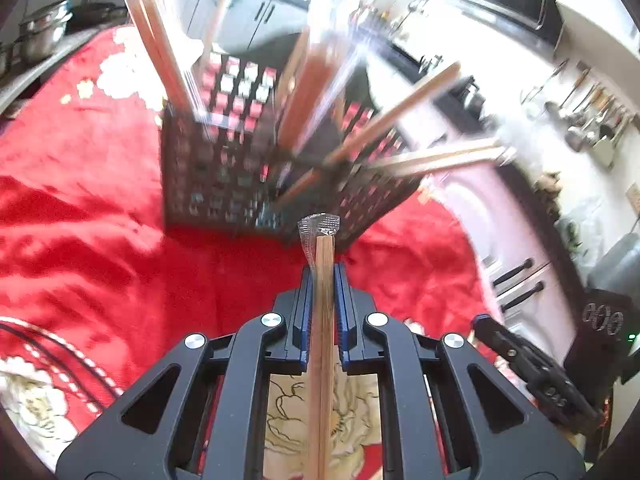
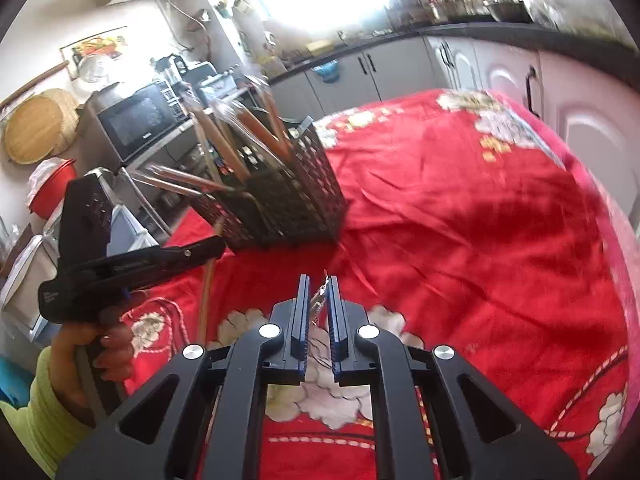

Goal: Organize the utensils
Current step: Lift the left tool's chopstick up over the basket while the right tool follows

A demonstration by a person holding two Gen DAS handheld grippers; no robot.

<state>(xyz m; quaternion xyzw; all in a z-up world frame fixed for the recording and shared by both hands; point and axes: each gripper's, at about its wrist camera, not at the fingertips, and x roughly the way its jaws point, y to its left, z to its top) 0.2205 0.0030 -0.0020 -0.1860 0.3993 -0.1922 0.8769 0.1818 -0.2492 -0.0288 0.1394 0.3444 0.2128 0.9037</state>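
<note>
My left gripper is shut on a pair of wooden chopsticks in a clear wrapper, whose tip pokes out past the blue pads. Just ahead stands a black perforated basket holding several wrapped chopsticks that lean outward. In the right wrist view my right gripper is shut on a crinkled clear plastic wrapper; what is inside it is hidden. To its left a hand holds the left gripper near the basket, with the chopsticks hanging below it.
A red flowered cloth covers the table. A microwave and a red bowl stand beyond the table's left edge, grey cabinets behind. The right gripper shows at the lower right of the left wrist view.
</note>
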